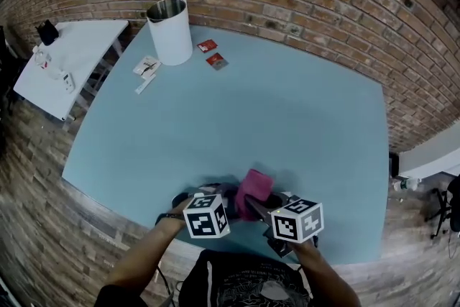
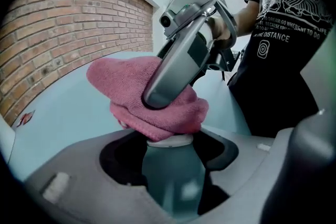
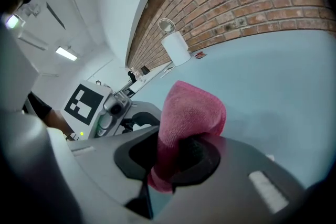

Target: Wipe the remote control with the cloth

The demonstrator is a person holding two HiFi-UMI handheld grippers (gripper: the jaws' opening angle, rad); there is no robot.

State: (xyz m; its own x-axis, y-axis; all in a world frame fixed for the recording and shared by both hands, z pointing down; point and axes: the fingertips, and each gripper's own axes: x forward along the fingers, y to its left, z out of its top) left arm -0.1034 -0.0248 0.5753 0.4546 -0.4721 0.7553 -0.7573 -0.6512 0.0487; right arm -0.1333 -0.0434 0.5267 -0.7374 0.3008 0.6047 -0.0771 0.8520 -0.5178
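Observation:
The pink cloth (image 1: pixel 255 188) is bunched up between the two grippers at the near edge of the blue table (image 1: pixel 251 111). My right gripper (image 1: pixel 253 206) is shut on the cloth (image 3: pixel 191 113), which sticks up from its jaws (image 3: pixel 176 160). In the left gripper view, a grey-teal remote control (image 2: pixel 170 173) with a pale end stands between the jaws of my left gripper (image 2: pixel 168 165), which is shut on it. The cloth (image 2: pixel 152 99) rests on the remote's far end. One right gripper finger (image 2: pixel 173 68) lies across the cloth. In the head view the remote is mostly hidden by the grippers.
A white cylindrical bin (image 1: pixel 170 29) with its lid up stands at the far left of the table. Two red packets (image 1: pixel 212 54) and a white card (image 1: pixel 146 67) lie beside it. A white side table (image 1: pixel 68 61) stands to the left, with a brick wall behind.

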